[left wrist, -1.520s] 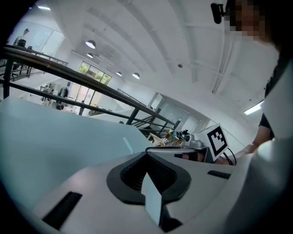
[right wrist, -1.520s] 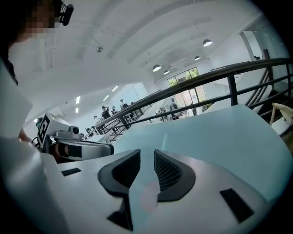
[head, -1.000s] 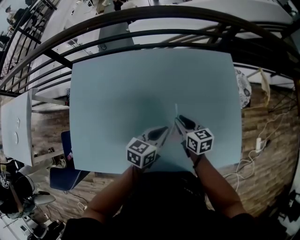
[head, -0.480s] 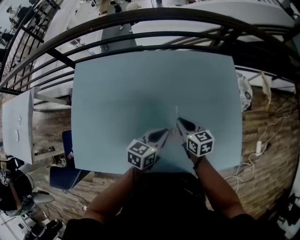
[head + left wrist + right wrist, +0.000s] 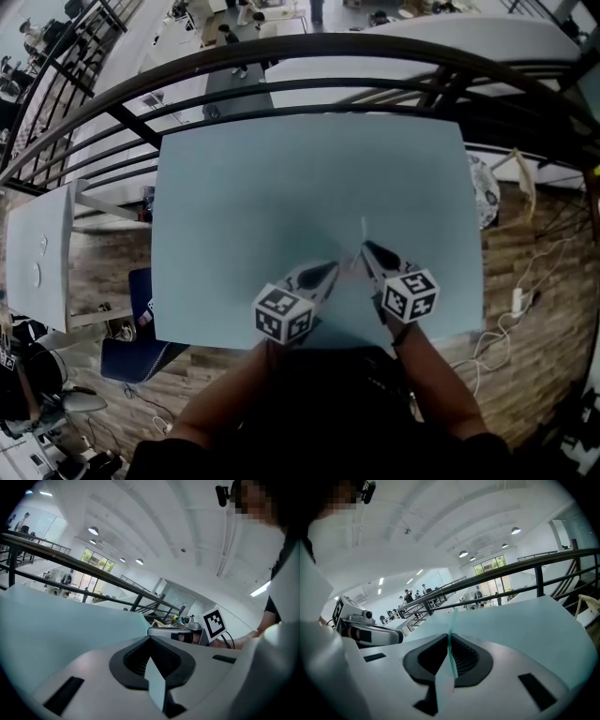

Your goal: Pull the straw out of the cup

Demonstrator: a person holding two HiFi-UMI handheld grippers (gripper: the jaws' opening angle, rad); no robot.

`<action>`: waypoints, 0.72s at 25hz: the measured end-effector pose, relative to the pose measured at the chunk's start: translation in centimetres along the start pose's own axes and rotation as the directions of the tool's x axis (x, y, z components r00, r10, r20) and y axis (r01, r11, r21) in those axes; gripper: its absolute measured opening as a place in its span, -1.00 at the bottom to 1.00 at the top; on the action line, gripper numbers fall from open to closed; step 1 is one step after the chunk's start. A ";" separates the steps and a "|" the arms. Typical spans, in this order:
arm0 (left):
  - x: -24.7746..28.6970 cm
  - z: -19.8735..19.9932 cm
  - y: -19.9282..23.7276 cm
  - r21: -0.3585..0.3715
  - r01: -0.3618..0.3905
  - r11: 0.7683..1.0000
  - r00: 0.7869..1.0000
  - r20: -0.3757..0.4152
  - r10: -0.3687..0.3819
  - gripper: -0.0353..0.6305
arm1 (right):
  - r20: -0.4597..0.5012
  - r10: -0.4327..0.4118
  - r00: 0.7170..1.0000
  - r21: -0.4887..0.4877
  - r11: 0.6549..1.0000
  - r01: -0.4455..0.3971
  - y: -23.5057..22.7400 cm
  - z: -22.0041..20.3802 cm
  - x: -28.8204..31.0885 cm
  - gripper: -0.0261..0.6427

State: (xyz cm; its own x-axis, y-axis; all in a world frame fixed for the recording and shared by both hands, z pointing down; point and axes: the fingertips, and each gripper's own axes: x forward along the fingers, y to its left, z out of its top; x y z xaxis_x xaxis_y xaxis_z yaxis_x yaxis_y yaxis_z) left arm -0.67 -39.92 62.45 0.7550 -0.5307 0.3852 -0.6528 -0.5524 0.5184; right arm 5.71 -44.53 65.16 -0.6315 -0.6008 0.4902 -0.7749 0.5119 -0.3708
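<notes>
A thin pale green straw (image 5: 363,230) stands nearly upright over the light blue table (image 5: 272,187), near its front edge. My right gripper (image 5: 365,247) is shut on the straw's lower part. In the right gripper view the straw (image 5: 453,619) rises from between the closed jaws (image 5: 450,637). My left gripper (image 5: 332,267) sits just left of it, tip close to the right one, shut with nothing clearly between its jaws (image 5: 150,639). No cup shows in any view.
A dark metal railing (image 5: 281,61) curves behind the table's far edge. A white table (image 5: 37,262) stands at the left, and a dark blue seat (image 5: 141,352) lies below the table's left corner. Cables (image 5: 511,309) trail over the wooden floor at the right.
The head view has shifted, so the table and both grippers sit slightly lower and to the right. Both grips look the same, and the straw stays upright in the right gripper.
</notes>
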 end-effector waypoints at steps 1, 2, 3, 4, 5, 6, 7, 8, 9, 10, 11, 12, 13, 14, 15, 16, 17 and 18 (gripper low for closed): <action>-0.3 0.1 -0.3 0.008 0.005 1.000 1.000 0.003 -0.005 -0.86 | 0.015 0.002 1.000 0.001 1.000 -0.002 0.4 0.3 -0.4 -0.81; -0.7 0.1 -0.6 0.015 0.009 1.000 1.000 0.005 -0.009 -0.86 | 0.027 0.004 1.000 0.000 1.000 -0.004 0.9 0.5 -0.9 -0.81; -1.2 0.1 -1.0 0.022 0.013 1.000 1.000 0.008 -0.013 -0.86 | 0.037 0.004 0.999 -0.005 1.000 -0.003 1.4 0.6 -1.4 -0.81; -1.8 0.1 -1.3 0.029 0.015 0.999 1.000 0.012 -0.016 -0.86 | 0.047 0.003 0.999 -0.012 1.000 -0.002 2.0 0.8 -1.8 -0.81; -2.5 0.0 -1.6 0.036 0.017 0.999 1.000 0.015 -0.018 -0.86 | 0.059 0.002 0.998 -0.019 1.000 -0.001 2.6 1.0 -2.2 -0.81; -3.1 0.1 -1.8 0.044 0.019 0.999 1.000 0.019 -0.020 -0.86 | 0.074 0.003 0.997 -0.025 1.000 -0.001 3.2 1.3 -2.6 -0.81; -3.8 0.1 -2.0 0.051 0.021 0.998 0.999 0.023 -0.022 -0.86 | 0.091 0.004 0.996 -0.032 0.999 -0.002 3.8 1.6 -3.0 -0.81; -4.3 0.1 -2.3 0.056 0.024 0.998 0.999 0.026 -0.026 -0.86 | 0.106 0.006 0.994 -0.039 0.999 -0.002 4.3 1.9 -3.5 -0.81; -4.8 0.0 -2.7 0.060 0.028 0.998 0.999 0.029 -0.030 -0.86 | 0.120 0.007 0.993 -0.045 0.999 -0.001 4.8 2.2 -3.9 -0.81; -5.2 -0.1 -3.1 0.066 0.032 0.997 0.999 0.031 -0.034 -0.86 | 0.132 0.006 0.991 -0.049 0.999 0.000 5.1 2.3 -4.4 -0.81; -5.7 -0.1 -3.4 0.074 0.037 0.997 0.999 0.033 -0.039 -0.86 | 0.143 0.005 0.990 -0.050 0.999 0.003 5.5 2.5 -4.9 -0.81; -6.1 -0.1 -3.7 0.082 0.041 0.996 0.998 0.035 -0.044 -0.86 | 0.154 0.001 0.988 -0.046 0.999 0.006 5.8 2.6 -5.4 -0.81; -6.6 -0.1 -4.0 0.089 0.048 0.995 0.998 0.037 -0.051 -0.86 | 0.166 -0.001 0.986 -0.041 0.999 0.008 6.3 2.8 -5.8 -0.81; -7.0 0.0 -4.4 0.093 0.055 0.994 0.997 0.040 -0.059 -0.86 | 0.180 -0.002 0.984 -0.037 0.999 0.008 6.7 3.0 -6.3 -0.81; -7.5 0.1 -4.7 0.098 0.065 0.993 0.997 0.044 -0.069 -0.86 | 0.193 -0.001 0.981 -0.036 0.999 0.008 7.2 3.2 -6.8 -0.81; -7.9 0.3 -5.0 0.105 0.073 0.992 0.996 0.047 -0.078 -0.86 | 0.205 -0.002 0.979 -0.038 0.999 0.010 7.6 3.4 -7.3 -0.81; -8.3 0.5 -5.3 0.116 0.080 0.990 0.995 0.050 -0.086 -0.86 | 0.216 -0.004 0.976 -0.040 0.999 0.013 8.1 3.6 -7.8 -0.81; -8.8 0.6 -5.6 0.128 0.085 0.988 0.994 0.053 -0.093 -0.86 | 0.226 -0.007 0.974 -0.039 0.999 0.016 8.6 3.7 -8.2 -0.81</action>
State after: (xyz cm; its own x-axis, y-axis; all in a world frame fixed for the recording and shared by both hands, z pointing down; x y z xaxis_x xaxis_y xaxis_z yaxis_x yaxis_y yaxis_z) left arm -3.73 -32.57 55.68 0.8079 -0.5106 0.2942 -0.5885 -0.6736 0.4472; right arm 4.16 -37.50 55.00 -0.6163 -0.7273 0.3021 -0.7832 0.5257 -0.3321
